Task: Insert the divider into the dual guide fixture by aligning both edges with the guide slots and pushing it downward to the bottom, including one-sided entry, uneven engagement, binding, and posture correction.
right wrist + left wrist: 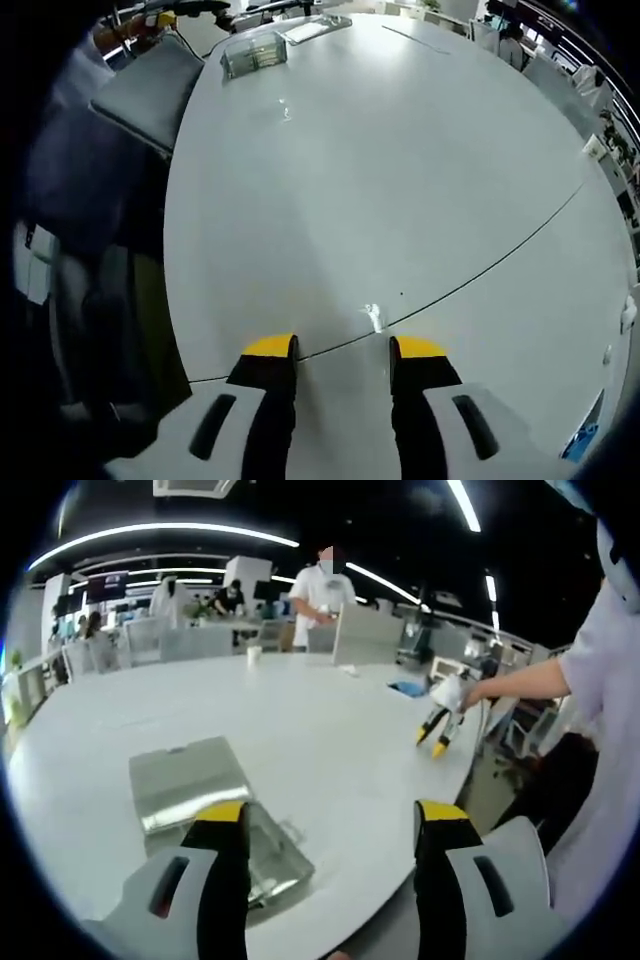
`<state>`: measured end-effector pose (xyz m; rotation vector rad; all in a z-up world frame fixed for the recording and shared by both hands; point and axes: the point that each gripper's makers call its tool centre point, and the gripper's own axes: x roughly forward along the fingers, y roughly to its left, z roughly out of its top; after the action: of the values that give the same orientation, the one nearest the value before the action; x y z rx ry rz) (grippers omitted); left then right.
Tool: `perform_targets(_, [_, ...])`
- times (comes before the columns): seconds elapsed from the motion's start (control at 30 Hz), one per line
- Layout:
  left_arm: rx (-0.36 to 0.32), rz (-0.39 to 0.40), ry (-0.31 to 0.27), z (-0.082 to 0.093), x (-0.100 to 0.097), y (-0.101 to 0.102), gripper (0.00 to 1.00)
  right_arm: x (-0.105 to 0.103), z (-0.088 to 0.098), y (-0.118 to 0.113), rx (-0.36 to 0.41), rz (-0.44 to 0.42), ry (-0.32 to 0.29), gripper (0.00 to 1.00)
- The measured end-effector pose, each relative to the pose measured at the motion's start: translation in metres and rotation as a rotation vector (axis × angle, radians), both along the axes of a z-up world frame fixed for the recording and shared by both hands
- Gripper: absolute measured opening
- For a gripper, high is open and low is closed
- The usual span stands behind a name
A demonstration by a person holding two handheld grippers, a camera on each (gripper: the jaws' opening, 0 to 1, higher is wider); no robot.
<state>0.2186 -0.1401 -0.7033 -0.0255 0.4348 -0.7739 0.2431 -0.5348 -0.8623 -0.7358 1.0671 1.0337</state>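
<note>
Left gripper view: divider [188, 780], a flat metallic sheet, lies on the white bench [320, 730], touching the clear guide fixture [270, 855] just beside it. Left claw [333, 820] hovers over both, jaws apart, empty. Judgement: sheet looks thin, stiff, light, slick; take it by one free edge, clear of the sides that enter the slots. Right claw [440, 742] hangs well apart over the bench, jaws apart, empty.

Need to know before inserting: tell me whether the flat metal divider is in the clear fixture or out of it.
Out. The flat silver metal divider lies flat on the white table, beside the clear plastic guide fixture, not standing in its slots.
</note>
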Motion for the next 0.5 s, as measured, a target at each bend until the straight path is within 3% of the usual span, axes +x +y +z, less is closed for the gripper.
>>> perform_targets(0.5, [-0.008, 0.005, -0.006, 0.0022, 0.002, 0.0002, 0.64, 0.0014, -0.0004, 0.0015, -0.048, -0.009, 0.014, 0.27])
